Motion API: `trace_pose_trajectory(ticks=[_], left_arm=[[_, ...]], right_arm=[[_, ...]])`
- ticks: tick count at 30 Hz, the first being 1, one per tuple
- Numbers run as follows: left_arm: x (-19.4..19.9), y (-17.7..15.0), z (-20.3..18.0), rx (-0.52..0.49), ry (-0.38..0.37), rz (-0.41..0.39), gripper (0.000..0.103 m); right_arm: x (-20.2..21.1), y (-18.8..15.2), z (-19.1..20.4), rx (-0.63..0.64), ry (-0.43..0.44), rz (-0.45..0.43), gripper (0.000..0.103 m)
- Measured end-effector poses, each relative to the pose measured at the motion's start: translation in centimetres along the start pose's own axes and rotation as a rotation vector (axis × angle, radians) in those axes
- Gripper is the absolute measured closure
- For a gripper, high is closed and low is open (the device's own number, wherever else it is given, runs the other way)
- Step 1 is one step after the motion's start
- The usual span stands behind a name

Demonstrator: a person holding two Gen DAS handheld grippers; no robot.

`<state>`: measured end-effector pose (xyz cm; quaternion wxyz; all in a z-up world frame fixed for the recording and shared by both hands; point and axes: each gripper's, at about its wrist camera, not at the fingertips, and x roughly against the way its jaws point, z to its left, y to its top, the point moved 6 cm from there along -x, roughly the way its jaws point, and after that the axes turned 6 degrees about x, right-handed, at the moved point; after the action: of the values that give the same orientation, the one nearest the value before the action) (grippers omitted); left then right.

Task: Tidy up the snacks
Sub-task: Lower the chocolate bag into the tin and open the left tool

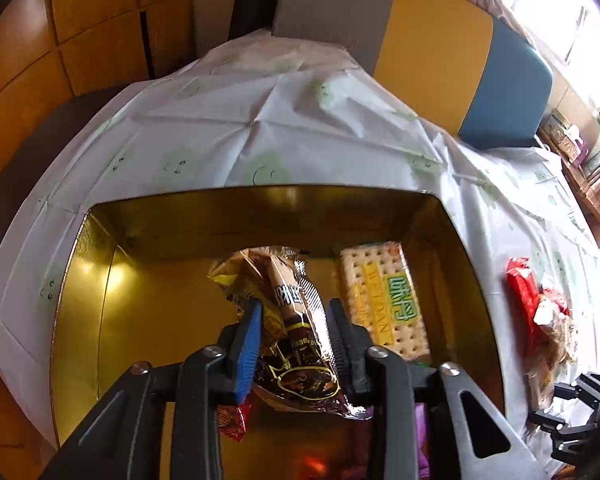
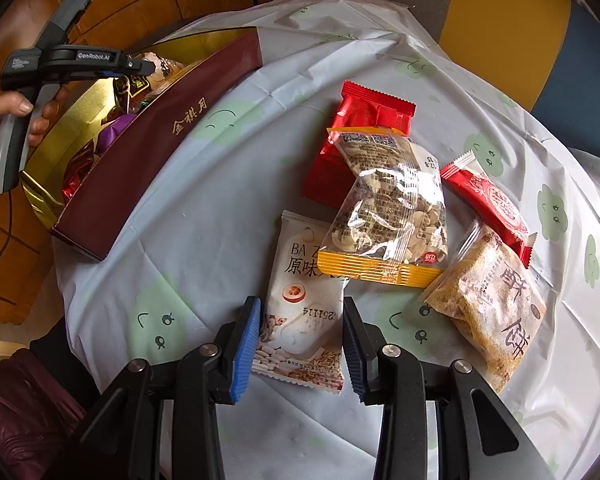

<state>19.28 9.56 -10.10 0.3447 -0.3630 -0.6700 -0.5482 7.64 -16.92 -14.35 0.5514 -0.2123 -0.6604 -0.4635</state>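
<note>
- Right gripper (image 2: 300,344): fingers apart, straddling white snack packet (image 2: 304,312) lying on desk (image 2: 204,208); long axis runs 12-to-6.
- Left gripper (image 1: 294,344): fingers apart, brown packet (image 1: 296,320) loose between them, inside gold box (image 1: 256,220).
- Box sits at 10 o'clock from right gripper.

The left gripper (image 1: 294,326) points steeply downward, its jaws parted a little with a gap showing beside the black finger. In the right wrist view a bare hand (image 2: 4,120) wraps around this gripper's grey handle. The right gripper (image 2: 300,332) also tilts steeply down, its blue-padded fingers (image 2: 246,344) standing partly apart, pressing on nothing.
</note>
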Motion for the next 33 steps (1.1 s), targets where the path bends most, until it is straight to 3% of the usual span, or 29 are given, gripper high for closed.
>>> trace_pose_trajectory(ticks=[4, 6, 8, 11, 17, 22, 33], left_arm=[[1.7, 0.0, 0.5, 0.015, 0.021, -0.035, 0.066], [3.0, -0.3, 0.6, 0.018, 0.036, -0.063, 0.066], [4.4, -0.9, 0.7, 0.025, 0.043, -0.097, 0.066], [6.4, -2.1, 0.4, 0.017, 0.049, -0.139, 0.066], [9.6, -4.9, -0.3, -0.003, 0.057, -0.205, 0.066], [10.7, -7.1, -1.0, 0.013, 0.018, -0.204, 0.066], [12.0, -9.0, -2.1, 0.012, 0.004, -0.235, 0.066]], right_arm=[[0.0, 0.0, 0.0, -0.003, 0.008, 0.000, 0.061], [0.0, 0.0, 0.3, -0.001, 0.028, -0.001, 0.054], [-0.2, 0.0, 0.8, 0.016, 0.043, 0.001, 0.037], [-0.5, -0.2, 1.9, 0.066, 0.019, 0.002, 0.024], [-0.2, -0.3, 1.6, 0.028, 0.057, -0.018, 0.020], [0.2, -0.3, 0.9, -0.028, 0.098, -0.038, 0.020], [0.3, -0.5, -1.5, -0.106, -0.014, -0.024, 0.017]])
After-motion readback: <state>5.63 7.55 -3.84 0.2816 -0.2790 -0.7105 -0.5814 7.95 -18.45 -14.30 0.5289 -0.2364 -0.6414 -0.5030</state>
